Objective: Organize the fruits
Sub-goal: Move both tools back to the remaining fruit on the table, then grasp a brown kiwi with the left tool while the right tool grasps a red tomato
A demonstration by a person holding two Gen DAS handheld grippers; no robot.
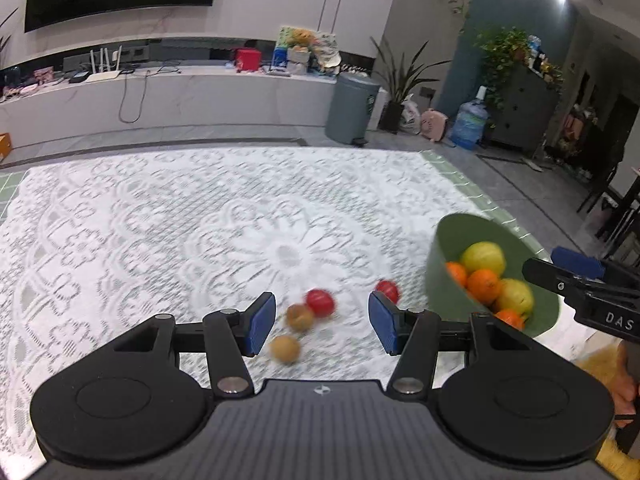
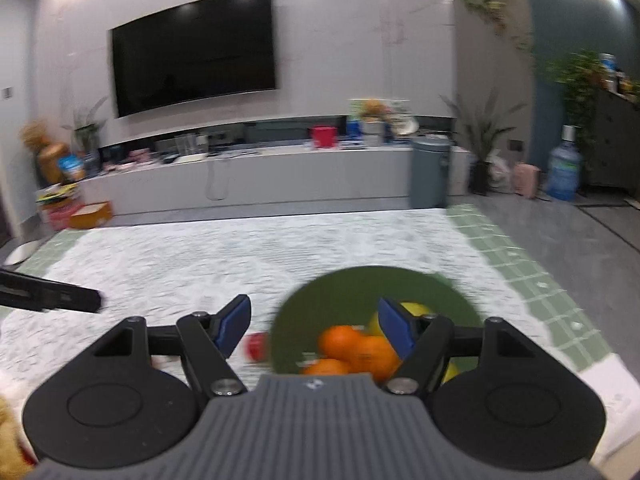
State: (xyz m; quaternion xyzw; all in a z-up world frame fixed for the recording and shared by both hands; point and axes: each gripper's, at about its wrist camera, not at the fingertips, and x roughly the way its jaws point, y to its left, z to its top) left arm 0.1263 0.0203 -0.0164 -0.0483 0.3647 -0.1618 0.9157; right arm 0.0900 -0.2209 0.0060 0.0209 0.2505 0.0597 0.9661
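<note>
**Loose fruit sits between the left fingers; the bowl waits to the right**

Blue-padded fingers (image 1: 262, 322) fill the bottom of the left wrist view, spread wide and holding nothing. The left gripper (image 1: 322, 322) hovers over a white lace tablecloth (image 1: 160, 240), and four small loose fruits lie just ahead of it. A brown fruit (image 1: 285, 348), possibly a kiwi though blur makes that uncertain, is nearest, low in the gap. A second brown fruit (image 1: 300, 317) touches a red fruit (image 1: 320, 302) just above it. Another red fruit (image 1: 387, 290) peeks out beside the right-hand pad.

At the right of that frame a green bowl (image 1: 444, 240) appears tilted toward the camera, holding oranges (image 1: 483, 285) and yellow-green fruits (image 1: 483, 258).

In the right wrist view the right gripper (image 2: 316, 330) also stands open and empty. Its right-hand pad overlaps the bowl (image 2: 340, 292) in the picture; whether it touches the rim I cannot tell. One red fruit (image 2: 257, 346) shows just left of the bowl.

My judgement: the loose fruits are to be collected into the bowl. What matters is that they lie straight ahead of the left gripper, inside its spread, with the bowl off to its right. The left hand is therefore better placed for the pick. Round fruit may roll if a pad nudges it.
</note>
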